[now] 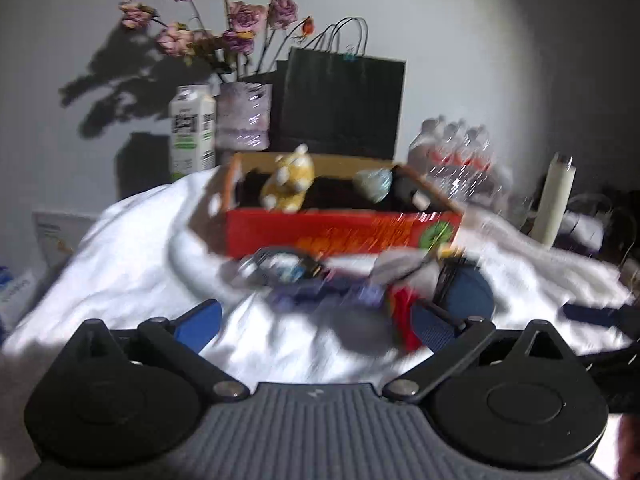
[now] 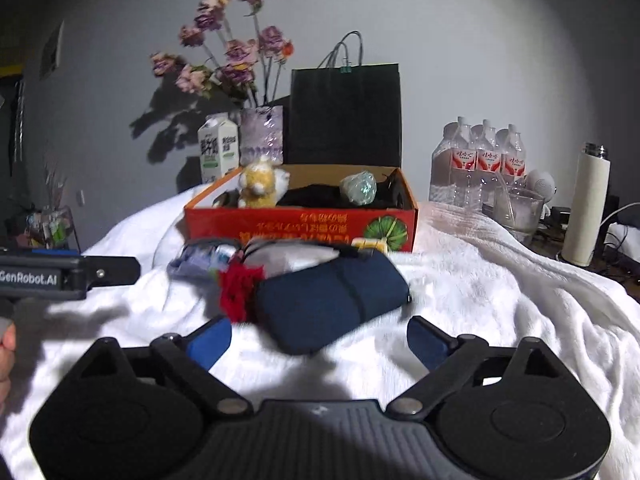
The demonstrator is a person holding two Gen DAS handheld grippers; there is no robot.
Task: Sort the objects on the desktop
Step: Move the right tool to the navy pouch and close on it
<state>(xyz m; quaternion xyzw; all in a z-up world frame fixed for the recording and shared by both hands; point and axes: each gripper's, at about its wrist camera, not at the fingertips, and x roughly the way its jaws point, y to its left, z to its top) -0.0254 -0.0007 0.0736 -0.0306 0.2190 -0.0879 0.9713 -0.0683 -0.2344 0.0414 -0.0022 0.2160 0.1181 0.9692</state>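
An open red cardboard box (image 2: 300, 226) (image 1: 340, 232) stands on a white blanket and holds a yellow plush toy (image 2: 260, 184) (image 1: 288, 180), a pale green ball (image 2: 359, 187) and dark items. In front of it lies a pile: a navy pouch (image 2: 328, 300) (image 1: 464, 288), a red fabric flower (image 2: 238, 288), a grey pouch (image 2: 292, 258) and small packets (image 2: 204, 258). My right gripper (image 2: 319, 338) is open and empty just before the navy pouch. My left gripper (image 1: 316, 322) is open and empty near the pile; that view is motion-blurred. The left gripper also shows in the right wrist view (image 2: 68, 276).
Behind the box stand a milk carton (image 2: 218, 148), a vase of dried roses (image 2: 262, 134) and a black paper bag (image 2: 346, 114). To the right are water bottles (image 2: 480, 160), a glass cup (image 2: 518, 210) and a white flask (image 2: 586, 208). The blanket (image 2: 500, 300) is rumpled.
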